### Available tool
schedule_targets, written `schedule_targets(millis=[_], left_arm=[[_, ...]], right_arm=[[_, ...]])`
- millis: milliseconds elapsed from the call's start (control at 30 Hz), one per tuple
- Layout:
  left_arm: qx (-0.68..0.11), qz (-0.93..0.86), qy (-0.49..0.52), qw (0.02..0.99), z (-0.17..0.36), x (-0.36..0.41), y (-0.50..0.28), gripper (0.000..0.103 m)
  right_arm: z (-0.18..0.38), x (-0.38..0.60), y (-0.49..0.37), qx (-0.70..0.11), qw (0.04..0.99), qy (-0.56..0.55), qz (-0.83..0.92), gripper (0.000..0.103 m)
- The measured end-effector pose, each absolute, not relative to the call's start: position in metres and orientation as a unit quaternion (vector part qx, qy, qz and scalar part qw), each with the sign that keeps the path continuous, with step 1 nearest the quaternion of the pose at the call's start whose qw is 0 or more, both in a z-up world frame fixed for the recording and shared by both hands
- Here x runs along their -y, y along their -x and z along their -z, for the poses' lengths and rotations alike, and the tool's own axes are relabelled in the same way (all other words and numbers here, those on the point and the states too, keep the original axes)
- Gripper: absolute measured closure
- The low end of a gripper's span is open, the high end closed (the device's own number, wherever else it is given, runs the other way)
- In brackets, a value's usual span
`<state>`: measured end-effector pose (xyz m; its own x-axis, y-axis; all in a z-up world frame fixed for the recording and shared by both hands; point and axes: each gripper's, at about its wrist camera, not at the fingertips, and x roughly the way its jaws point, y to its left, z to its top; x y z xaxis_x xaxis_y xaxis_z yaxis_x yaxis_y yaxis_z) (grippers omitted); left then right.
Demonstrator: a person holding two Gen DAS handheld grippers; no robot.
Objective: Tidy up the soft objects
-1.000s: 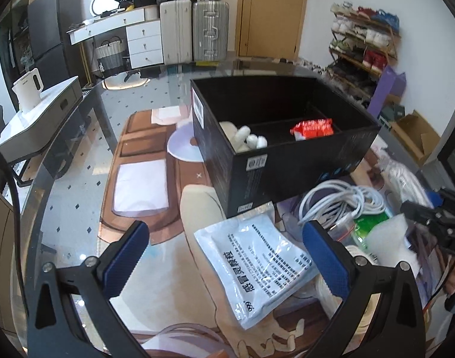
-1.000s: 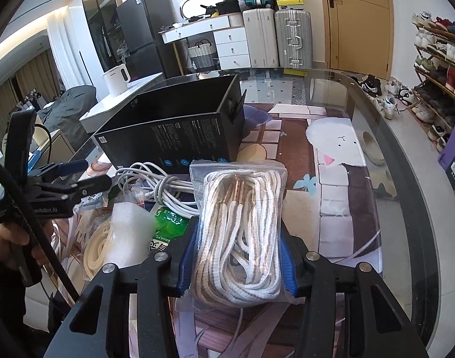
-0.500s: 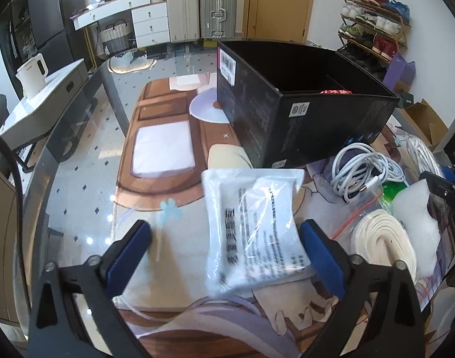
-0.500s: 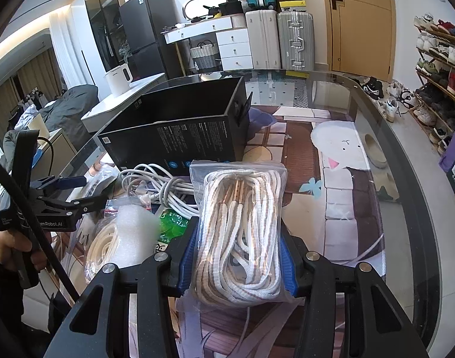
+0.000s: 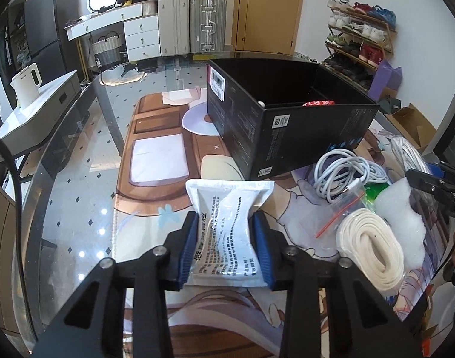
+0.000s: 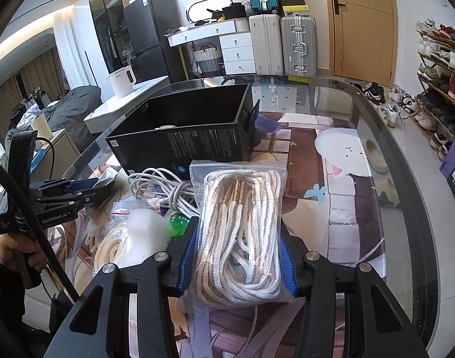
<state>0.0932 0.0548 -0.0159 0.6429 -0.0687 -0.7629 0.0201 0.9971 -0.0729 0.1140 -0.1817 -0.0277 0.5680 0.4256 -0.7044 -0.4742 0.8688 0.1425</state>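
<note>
Glass bench (image 5: 78,179) | my left tongs (image 5: 226,246) closing, pinching white pouch (image 5: 227,223), long axis pointing away | my right tongs (image 6: 238,256) clamp bagged rope (image 6: 242,226), lengthwise away

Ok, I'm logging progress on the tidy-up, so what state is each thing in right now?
left gripper: jaws closing, pads pinching the white sachet
white sachet: squeezed at its middle, lying on the mat
right gripper: shut on the bag of cords
bag of cords: sealed, gripped at both sides
black box: open-topped, a red packet inside
white cable: coiled loose on the table
cream strap: rolled up, in an opened zip bag
</note>
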Motion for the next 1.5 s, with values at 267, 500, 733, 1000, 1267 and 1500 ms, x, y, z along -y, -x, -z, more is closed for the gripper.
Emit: schedule_targets(millis=[267,500,733,1000,1267,1500], left_arm=[[-0.393,0.023,0.038,0.919,-0.002,-0.057,-0.085,0.070],[-0.367,0.025,0.043,0.929,-0.022,-0.059,-0.079,0.070],[-0.346,0.028,0.045,0.937,-0.039,-0.057,-0.078,0.070],[-0.323,0.043,0.040,0.945,-0.059,-0.046,-0.087,0.070],[-0.316,0.056,0.040,0.946,-0.064,-0.036,-0.104,0.070],[-0.313,0.058,0.043,0.947,-0.065,-0.030,-0.123,0.070]], right_arm=[[0.015,0.182,-0.108,-0.371,0.891,0.029,-0.259,0.055],[0.000,0.178,-0.102,-0.355,0.895,0.031,-0.268,0.055],[-0.012,0.168,-0.099,-0.344,0.894,0.031,-0.286,0.055],[-0.023,0.159,-0.100,-0.342,0.891,0.030,-0.298,0.055],[-0.032,0.147,-0.114,-0.336,0.889,0.037,-0.308,0.056],[-0.034,0.140,-0.132,-0.336,0.887,0.040,-0.313,0.056]])
